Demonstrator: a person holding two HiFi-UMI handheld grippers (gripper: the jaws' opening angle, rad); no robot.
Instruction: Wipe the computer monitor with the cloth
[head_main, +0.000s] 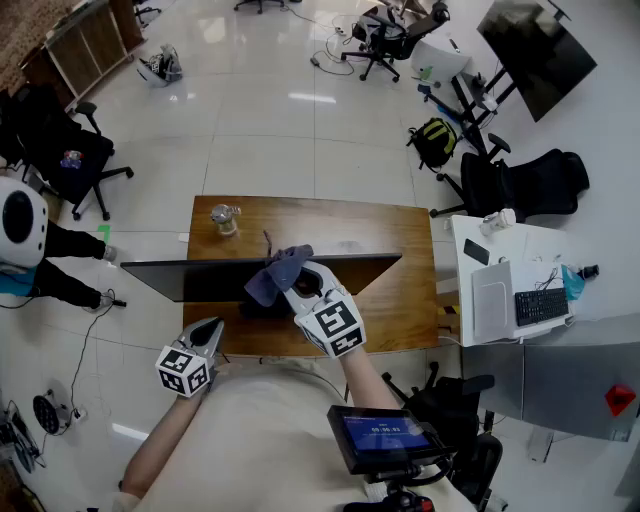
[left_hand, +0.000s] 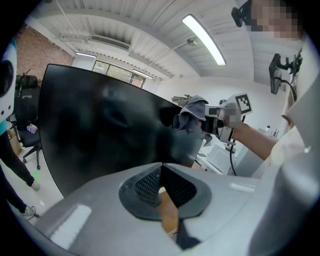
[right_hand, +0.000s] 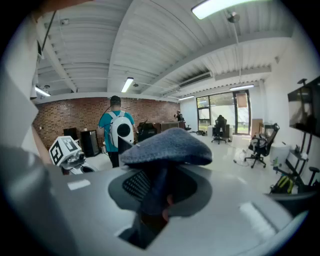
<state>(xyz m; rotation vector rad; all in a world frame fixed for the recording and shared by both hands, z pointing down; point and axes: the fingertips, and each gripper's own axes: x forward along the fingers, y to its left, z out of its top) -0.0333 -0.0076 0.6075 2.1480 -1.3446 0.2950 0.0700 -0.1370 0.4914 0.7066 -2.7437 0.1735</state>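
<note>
At the far left of the head view stands a person in a teal top with a white round backpack (head_main: 20, 222), beside a black swivel office chair (head_main: 62, 152). The left gripper (left_hand: 161, 168) hangs just off the near edge of the brown wooden table (head_main: 330, 222), in front of the screen's left half; its jaws are pressed tip to tip with nothing between them. The wide, thin black computer monitor (head_main: 180, 280) stands lengthwise across the table, and behind it sits a small clear glass jar (head_main: 224, 218). The crumpled blue-grey cloth (head_main: 277, 272) lies against the monitor's top edge near its middle, bunched over the rim. The right gripper (right_hand: 157, 184) is clamped on that cloth, which mushrooms out above its jaws. Further right, apart from the table, is a white desk (head_main: 500, 255) bearing a black keyboard (head_main: 540, 305).
</note>
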